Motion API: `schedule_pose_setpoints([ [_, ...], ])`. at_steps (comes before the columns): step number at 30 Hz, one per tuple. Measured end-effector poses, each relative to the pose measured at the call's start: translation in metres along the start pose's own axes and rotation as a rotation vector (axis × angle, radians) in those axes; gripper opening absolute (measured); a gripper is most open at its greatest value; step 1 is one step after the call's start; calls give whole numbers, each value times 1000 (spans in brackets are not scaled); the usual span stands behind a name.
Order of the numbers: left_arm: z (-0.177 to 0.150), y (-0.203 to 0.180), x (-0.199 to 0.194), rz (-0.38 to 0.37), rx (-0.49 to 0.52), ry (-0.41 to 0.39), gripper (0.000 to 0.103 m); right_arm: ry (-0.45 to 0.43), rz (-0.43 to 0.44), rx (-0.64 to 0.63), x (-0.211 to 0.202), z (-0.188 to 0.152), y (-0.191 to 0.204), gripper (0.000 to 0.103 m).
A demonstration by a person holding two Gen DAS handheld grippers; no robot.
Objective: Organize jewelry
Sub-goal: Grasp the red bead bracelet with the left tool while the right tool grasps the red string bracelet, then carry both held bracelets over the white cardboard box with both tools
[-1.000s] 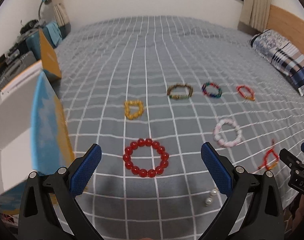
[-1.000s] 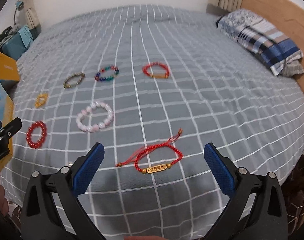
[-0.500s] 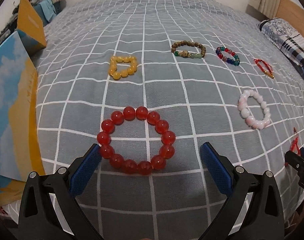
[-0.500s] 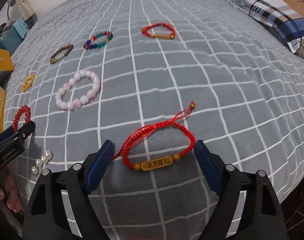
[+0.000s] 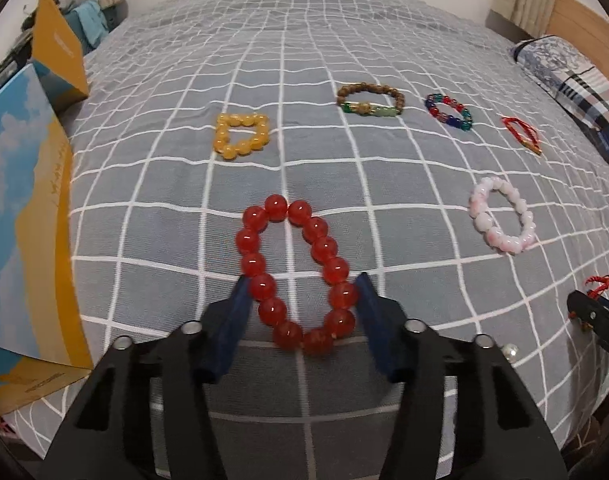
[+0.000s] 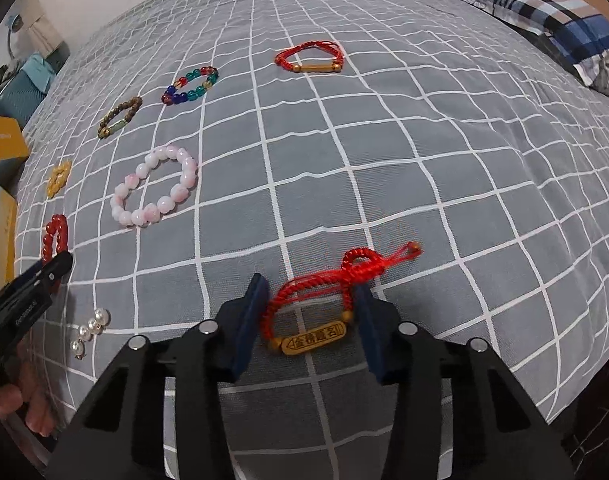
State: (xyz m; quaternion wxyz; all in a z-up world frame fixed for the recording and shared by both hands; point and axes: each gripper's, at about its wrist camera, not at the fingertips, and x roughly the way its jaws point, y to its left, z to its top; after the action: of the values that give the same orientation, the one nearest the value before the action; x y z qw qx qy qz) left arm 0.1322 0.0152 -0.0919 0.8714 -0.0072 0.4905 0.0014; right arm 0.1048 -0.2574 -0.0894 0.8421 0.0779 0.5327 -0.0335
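Observation:
My left gripper [image 5: 302, 292] is shut on a red bead bracelet [image 5: 260, 264], squeezed into a narrow oval on the grey checked bedspread [image 5: 304, 60]. My right gripper [image 6: 310, 300] is shut on a red cord bracelet [image 6: 304, 300] with a gold name tag [image 6: 312, 338], the cord bunched between the blue pads. Both bracelets rest on the bed. The left gripper also shows at the left edge of the right wrist view [image 6: 44, 276].
Other bracelets lie on the bed: yellow [image 5: 242, 136], brown with green [image 5: 370, 100], multicoloured [image 5: 448, 112], red cord [image 5: 522, 134], pink-white [image 5: 500, 220]. Small pearls [image 6: 88, 330] lie near the front edge. Blue-and-yellow boxes [image 5: 24, 208] stand left; a pillow [image 5: 576, 80] lies right.
Both grippers have moved down and forward onto their bracelets and closed on them. The red bead bracelet went from round to oval, and the red cord bunched up.

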Motion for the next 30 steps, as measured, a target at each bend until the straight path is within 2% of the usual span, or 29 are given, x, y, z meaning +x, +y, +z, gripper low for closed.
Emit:
schedule_pose_setpoints([
  [3,0,-1,-1,-14,0,0,35,-11,-10,6,-1,0,-1,33],
  [4,0,-2,-2,-18,0,0,31,-17,-15,7,-2,0,-1,20],
  [5,0,-2,-3,-26,2,0,26,-27,-25,7,-3,0,-1,18],
  [6,0,-1,-3,-37,0,3,13,-30,-22,11,-4,0,-2,16],
  [20,-1,0,-14,-61,-7,-21,13,-111,-14,9,-18,0,1,13],
  [30,1,-1,-26,-58,-4,-81,13,-180,-14,-20,-29,-1,8,13],
])
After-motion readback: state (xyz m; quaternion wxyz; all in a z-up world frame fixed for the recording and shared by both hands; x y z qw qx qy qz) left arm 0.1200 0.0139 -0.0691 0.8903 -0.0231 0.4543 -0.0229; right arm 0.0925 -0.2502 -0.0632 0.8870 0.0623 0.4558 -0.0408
